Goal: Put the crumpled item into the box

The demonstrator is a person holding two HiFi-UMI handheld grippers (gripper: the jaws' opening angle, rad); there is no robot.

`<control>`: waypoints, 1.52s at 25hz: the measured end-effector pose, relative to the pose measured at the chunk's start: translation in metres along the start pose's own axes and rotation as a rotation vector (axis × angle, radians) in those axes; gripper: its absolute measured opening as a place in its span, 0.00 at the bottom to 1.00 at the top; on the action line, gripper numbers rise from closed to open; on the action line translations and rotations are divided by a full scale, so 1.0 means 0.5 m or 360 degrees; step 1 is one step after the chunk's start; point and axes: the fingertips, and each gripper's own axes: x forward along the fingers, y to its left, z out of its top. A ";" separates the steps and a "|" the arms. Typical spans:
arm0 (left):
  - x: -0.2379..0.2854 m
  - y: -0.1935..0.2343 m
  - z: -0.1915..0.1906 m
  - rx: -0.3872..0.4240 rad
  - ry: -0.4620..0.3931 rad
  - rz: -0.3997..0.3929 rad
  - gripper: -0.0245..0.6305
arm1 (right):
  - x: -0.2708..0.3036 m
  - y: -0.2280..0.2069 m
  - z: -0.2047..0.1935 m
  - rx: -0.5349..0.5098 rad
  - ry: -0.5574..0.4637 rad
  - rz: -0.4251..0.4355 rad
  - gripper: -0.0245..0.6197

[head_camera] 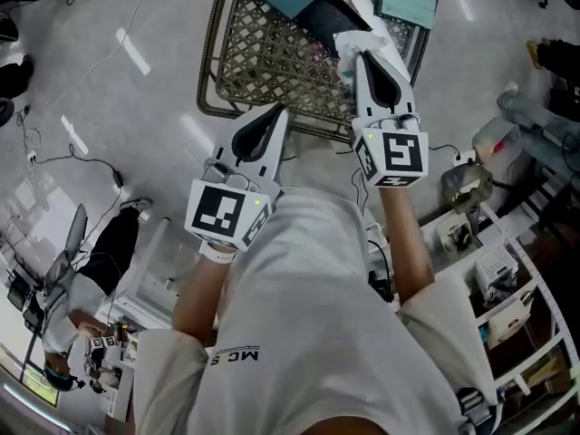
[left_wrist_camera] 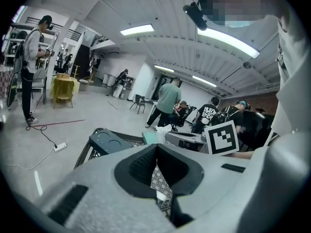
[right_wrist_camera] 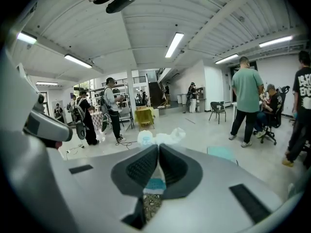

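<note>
Glossy grey floor (head_camera: 136, 80), white wire shelving (head_camera: 521, 270), long ceiling strip lights (right_wrist_camera: 175, 42)

Head view looks steeply down; gripper views look level, sharing the wire basket (head_camera: 272, 53).

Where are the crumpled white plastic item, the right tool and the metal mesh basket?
crumpled white plastic item (head_camera: 352, 42), head view, bunched middle.
right tool (right_wrist_camera: 158, 148), right gripper view, between its fingertips.
metal mesh basket (head_camera: 272, 45), head view, bare mesh.

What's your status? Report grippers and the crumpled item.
Left gripper shut, empty. Right gripper shut on crumpled item, over mesh table. No obstruction seen; box not made out.
</note>
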 end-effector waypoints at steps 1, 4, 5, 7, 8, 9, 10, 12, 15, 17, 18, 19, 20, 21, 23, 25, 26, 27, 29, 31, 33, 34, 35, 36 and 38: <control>0.009 0.007 -0.007 -0.0014 0.0008 0.0009 0.07 | 0.016 -0.005 -0.010 0.0001 0.0011 0.0002 0.08; 0.028 0.027 -0.023 -0.0048 0.0029 0.0037 0.07 | 0.055 -0.020 -0.042 0.0027 0.0046 -0.0003 0.08; 0.034 0.033 -0.025 -0.0054 0.0030 0.0049 0.08 | 0.066 -0.027 -0.054 0.0036 0.0058 -0.0007 0.08; 0.045 0.045 -0.027 -0.0065 0.0029 0.0072 0.07 | 0.089 -0.042 -0.077 0.0045 0.0082 -0.0015 0.08; 0.052 0.050 -0.029 -0.0064 0.0031 0.0079 0.07 | 0.101 -0.051 -0.088 0.0043 0.0092 -0.0020 0.08; 0.058 0.053 -0.032 -0.0061 0.0036 0.0082 0.07 | 0.112 -0.059 -0.100 0.0035 0.0101 -0.0025 0.08; 0.064 0.054 -0.036 -0.0056 0.0043 0.0081 0.07 | 0.122 -0.067 -0.113 0.0027 0.0110 -0.0031 0.08; 0.074 0.054 -0.046 -0.0052 0.0067 0.0073 0.08 | 0.138 -0.083 -0.141 0.0031 0.0138 -0.0040 0.08; 0.091 0.058 -0.061 -0.0034 0.0104 0.0060 0.07 | 0.169 -0.102 -0.185 0.0059 0.0193 -0.0053 0.08; 0.107 0.063 -0.071 -0.0026 0.0122 0.0056 0.07 | 0.195 -0.113 -0.209 0.0077 0.0218 -0.0061 0.08; 0.113 0.065 -0.078 -0.0032 0.0129 0.0055 0.07 | 0.205 -0.117 -0.220 0.0087 0.0227 -0.0061 0.08; 0.119 0.067 -0.085 -0.0042 0.0135 0.0055 0.07 | 0.214 -0.121 -0.231 0.0093 0.0238 -0.0060 0.08; 0.124 0.069 -0.092 -0.0053 0.0141 0.0057 0.07 | 0.223 -0.123 -0.243 0.0098 0.0250 -0.0059 0.08; 0.129 0.071 -0.098 -0.0064 0.0147 0.0058 0.07 | 0.231 -0.125 -0.255 0.0104 0.0263 -0.0058 0.08; 0.139 0.073 -0.110 -0.0079 0.0159 0.0057 0.07 | 0.246 -0.129 -0.279 0.0121 0.0286 -0.0053 0.08; 0.149 0.072 -0.124 -0.0090 0.0169 0.0052 0.07 | 0.260 -0.133 -0.302 0.0133 0.0305 -0.0051 0.08; 0.153 0.072 -0.131 -0.0100 0.0174 0.0049 0.07 | 0.265 -0.135 -0.312 0.0134 0.0317 -0.0051 0.08; 0.157 0.071 -0.138 -0.0115 0.0180 0.0046 0.07 | 0.270 -0.136 -0.323 0.0134 0.0329 -0.0050 0.08; 0.164 0.070 -0.149 -0.0153 0.0195 0.0044 0.07 | 0.276 -0.137 -0.340 0.0139 0.0350 -0.0051 0.08; 0.168 0.070 -0.158 -0.0145 0.0201 0.0040 0.07 | 0.279 -0.140 -0.353 0.0145 0.0366 -0.0055 0.08; 0.169 0.069 -0.163 -0.0138 0.0201 0.0039 0.08 | 0.279 -0.142 -0.361 0.0151 0.0377 -0.0061 0.08; 0.169 0.068 -0.163 -0.0141 0.0202 0.0039 0.08 | 0.278 -0.144 -0.364 0.0154 0.0380 -0.0064 0.08; 0.167 0.067 -0.164 -0.0135 0.0202 0.0038 0.07 | 0.275 -0.145 -0.365 0.0155 0.0381 -0.0068 0.08; 0.166 0.067 -0.165 -0.0125 0.0203 0.0037 0.07 | 0.273 -0.146 -0.364 0.0156 0.0381 -0.0071 0.08; 0.161 0.067 -0.165 -0.0113 0.0202 0.0036 0.07 | 0.267 -0.146 -0.360 0.0157 0.0378 -0.0078 0.08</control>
